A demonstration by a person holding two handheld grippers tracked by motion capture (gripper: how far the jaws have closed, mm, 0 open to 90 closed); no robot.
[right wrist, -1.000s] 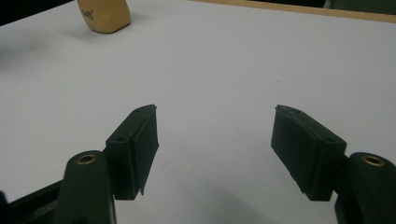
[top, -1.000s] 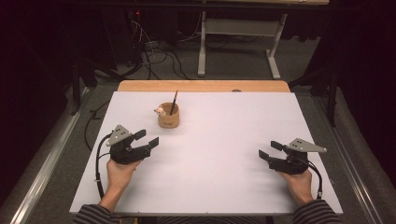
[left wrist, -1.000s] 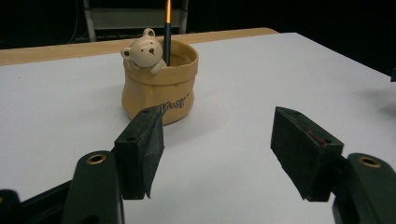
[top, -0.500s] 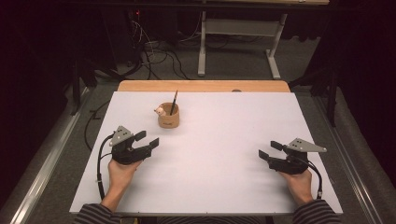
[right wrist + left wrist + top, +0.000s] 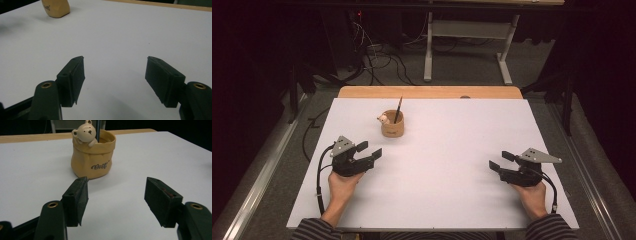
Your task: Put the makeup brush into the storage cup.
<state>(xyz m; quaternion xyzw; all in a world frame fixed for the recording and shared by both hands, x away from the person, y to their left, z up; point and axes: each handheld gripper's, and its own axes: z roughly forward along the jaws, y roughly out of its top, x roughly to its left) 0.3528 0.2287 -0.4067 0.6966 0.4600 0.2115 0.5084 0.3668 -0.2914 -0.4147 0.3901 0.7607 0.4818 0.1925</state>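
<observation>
Facing the left hand-held gripper [image 5: 116, 202]: a glossy, sack-shaped ceramic pot [image 5: 92, 157].

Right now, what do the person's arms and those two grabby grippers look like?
Each hand holds a black two-jaw gripper: the left gripper and the right gripper. Each carries a grey three-cornered plate on top and trails a black cable. Close up, the flat black pads sit on arms with brass-coloured rivets. The sleeves are dark with light stripes.

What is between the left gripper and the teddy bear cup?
Nothing. Bare white table lies between the left gripper and the teddy bear cup, seen in the left gripper view and the high view.
</observation>
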